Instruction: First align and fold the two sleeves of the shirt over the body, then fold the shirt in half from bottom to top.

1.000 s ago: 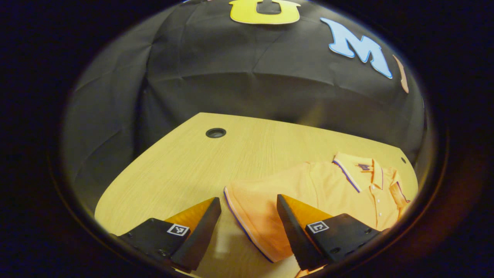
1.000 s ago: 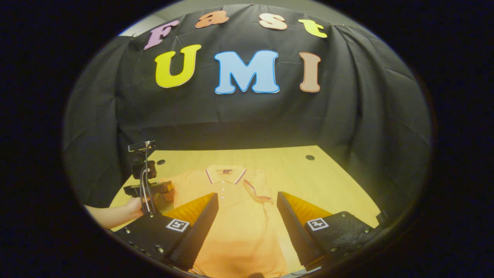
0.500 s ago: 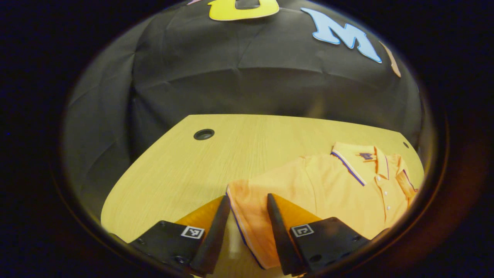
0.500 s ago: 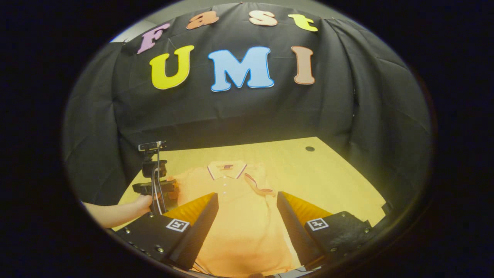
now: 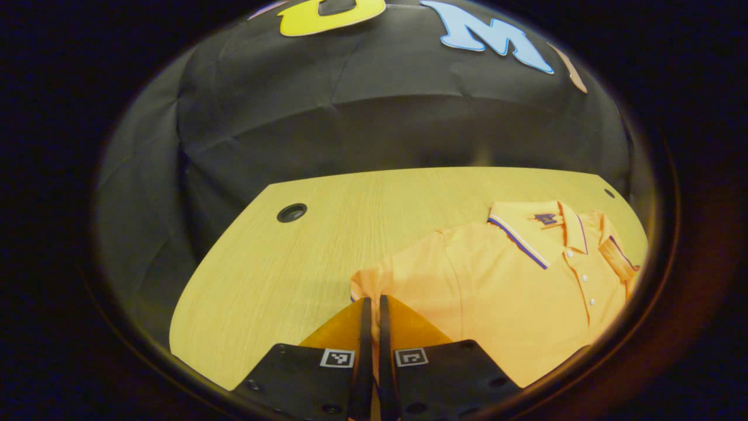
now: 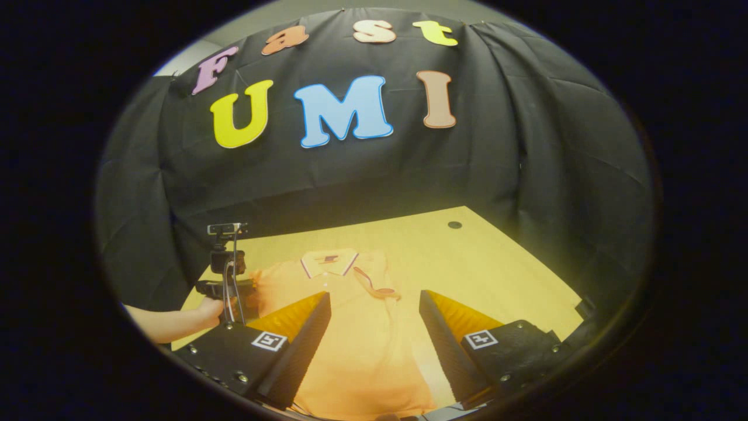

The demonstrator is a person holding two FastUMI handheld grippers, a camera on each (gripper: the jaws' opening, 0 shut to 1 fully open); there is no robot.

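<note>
Left hand-held gripper (image 5: 370,304): we see its two fingers brought together, clamped on the left sleeve (image 5: 403,278) of the orange polo shirt (image 5: 514,286), the sleeve's cuff edge pinched just at the fingertips. The rest of the shirt spreads ahead and to the right of this hand-held gripper, lying flat on the wooden surface (image 5: 327,234), collar (image 5: 534,225) farthest forward-right, button placket running back from it. A round cable hole (image 5: 291,212) sits well ahead and to the left on the surface.

Right hand-held gripper (image 6: 374,301): fingers wide apart, holding nothing, poised above the lower body of the shirt (image 6: 356,339), which passes between and beneath them. From here the collar (image 6: 328,261) lies straight ahead. The right sleeve (image 6: 374,283) is already laid over the chest, just ahead of the gap between the fingers. Ahead and to the left we see the other hand-held gripper (image 6: 225,286) at the shirt's left sleeve, held by a person's hand (image 6: 207,305) with a bare forearm. A small hole (image 6: 454,224) marks the surface far ahead-right.
</note>
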